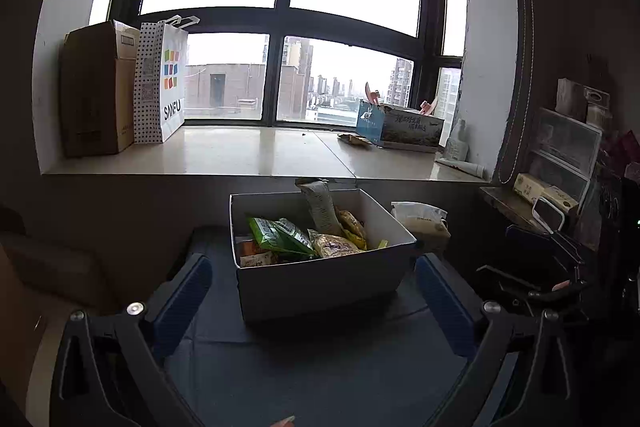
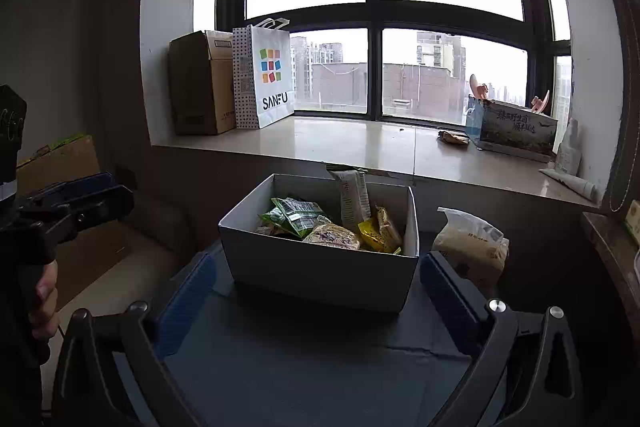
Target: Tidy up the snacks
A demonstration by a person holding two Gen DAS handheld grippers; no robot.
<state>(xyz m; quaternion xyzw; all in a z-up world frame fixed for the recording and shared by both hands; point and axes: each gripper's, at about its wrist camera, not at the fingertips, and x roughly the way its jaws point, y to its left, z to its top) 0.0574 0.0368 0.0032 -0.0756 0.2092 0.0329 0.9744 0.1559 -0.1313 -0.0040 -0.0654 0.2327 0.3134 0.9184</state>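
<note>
An open white box (image 1: 320,287) (image 2: 320,273) stands on a dark table, holding several snack packets: green ones (image 1: 280,235) (image 2: 296,213), yellow ones (image 1: 352,225) (image 2: 376,233) and a tall grey one (image 1: 322,207) (image 2: 354,199) standing upright. A beige bag (image 1: 426,223) (image 2: 472,247) sits just right of the box. My left gripper (image 1: 316,291) is open, fingers wide on either side of the box's near wall, holding nothing. My right gripper (image 2: 318,291) is open too, empty, just short of the box. In the right wrist view the left gripper (image 2: 80,203) shows at the left, held by a hand (image 2: 44,303).
Behind the table runs a window sill (image 1: 256,151) (image 2: 352,143) with a brown carton (image 1: 98,91) (image 2: 200,83), a white SANFU bag (image 1: 164,83) (image 2: 266,75) and a printed box (image 1: 400,127) (image 2: 514,129). Shelves with clutter (image 1: 560,163) stand at the right. A cardboard box (image 2: 64,163) sits low left.
</note>
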